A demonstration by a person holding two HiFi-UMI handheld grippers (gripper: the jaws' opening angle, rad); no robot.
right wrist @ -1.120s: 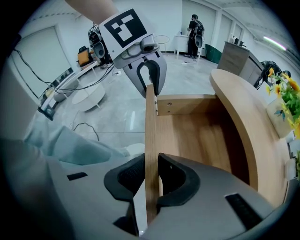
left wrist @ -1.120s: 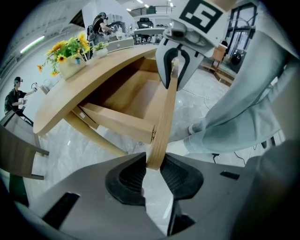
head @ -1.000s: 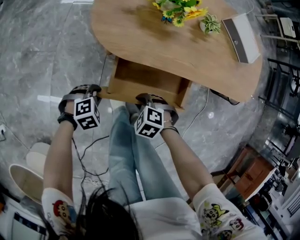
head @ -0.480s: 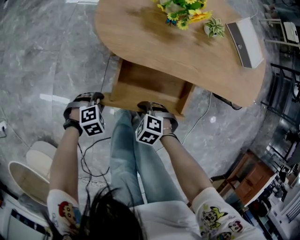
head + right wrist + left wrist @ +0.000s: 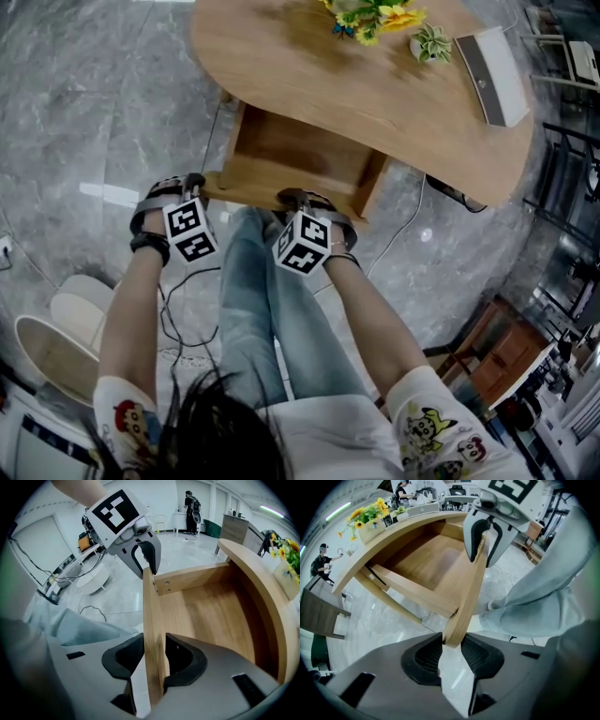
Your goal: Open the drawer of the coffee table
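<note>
Your left gripper point(image 5: 451, 645) is clamped on the left end of the drawer front point(image 5: 469, 590). Your right gripper point(image 5: 153, 654) straddles the same panel further along; its jaws have just been opening, and a thin gap shows at one pad. The drawer point(image 5: 298, 155) stands pulled out from under the coffee table point(image 5: 281, 66)

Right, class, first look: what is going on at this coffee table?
A person is working the drawer of the coffee table with a gripper in each hand. The drawer stands pulled out from under the tabletop, with nothing showing inside. The left gripper clamps the drawer front at its left end. The right gripper sits further along the drawer front. Its jaws have just been opening, with the panel between them and a gap at one pad.
</note>
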